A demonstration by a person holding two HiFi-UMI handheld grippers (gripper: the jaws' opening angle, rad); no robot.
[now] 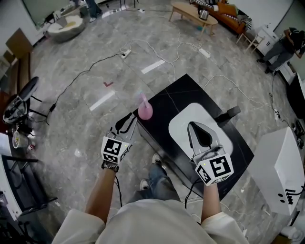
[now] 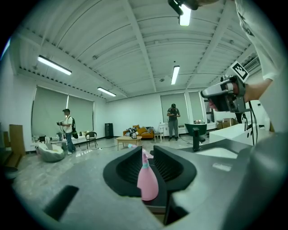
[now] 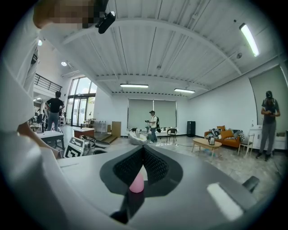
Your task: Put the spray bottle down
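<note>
A pink spray bottle [image 1: 145,109] stands upright on the near left corner of the black table [image 1: 183,90]. My left gripper [image 1: 127,121] hovers just short of it, off the table's edge. In the left gripper view the bottle [image 2: 147,179] shows through the gap between the jaws [image 2: 147,152], which stand partly open and do not touch it. My right gripper [image 1: 190,125] hangs over a white board [image 1: 181,128] on the table, its tips meeting. The bottle [image 3: 137,183] appears low and far behind the right gripper [image 3: 144,148].
A black upright post [image 1: 230,113] stands at the table's right side. A white cabinet [image 1: 281,171] is at the right. Cables [image 1: 90,71] run over the grey floor. A coffee table [image 1: 190,12] and an orange sofa [image 1: 224,12] lie far back. Two people [image 2: 173,121] stand far off.
</note>
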